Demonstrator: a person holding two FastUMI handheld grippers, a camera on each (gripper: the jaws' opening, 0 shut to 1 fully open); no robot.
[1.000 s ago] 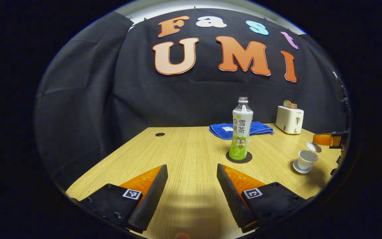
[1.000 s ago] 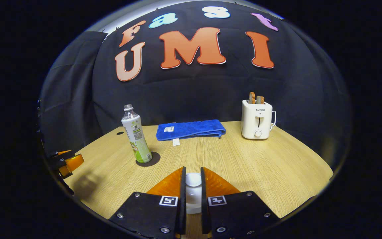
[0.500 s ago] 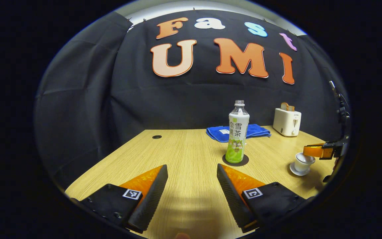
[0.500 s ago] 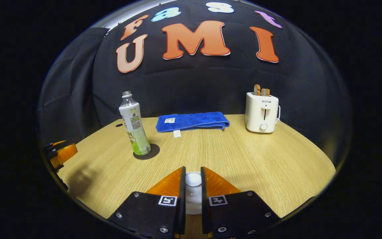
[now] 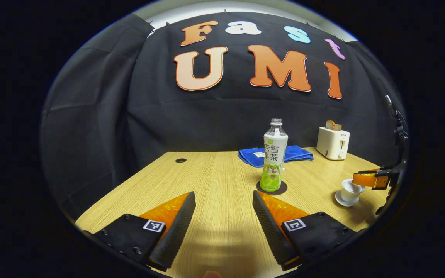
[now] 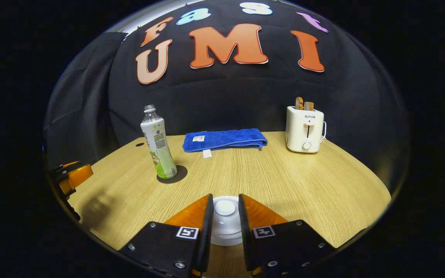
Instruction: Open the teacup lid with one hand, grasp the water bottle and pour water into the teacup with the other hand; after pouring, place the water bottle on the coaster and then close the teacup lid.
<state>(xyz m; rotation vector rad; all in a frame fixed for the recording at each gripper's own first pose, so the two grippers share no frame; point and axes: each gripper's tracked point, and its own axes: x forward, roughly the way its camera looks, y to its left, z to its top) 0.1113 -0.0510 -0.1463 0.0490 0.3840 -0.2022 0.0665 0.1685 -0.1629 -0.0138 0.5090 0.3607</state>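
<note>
The teacup lid (image 6: 225,220) sits on the teacup (image 5: 350,190), at the near right part of the table (image 6: 284,181). The right gripper (image 6: 224,216) has its fingers a little apart on each side of the knob; I cannot tell if they touch it. The water bottle (image 5: 273,156) stands upright on the dark coaster (image 5: 271,189), so pouring seems finished. The left gripper (image 5: 223,212) hangs spread wide and empty.
</note>
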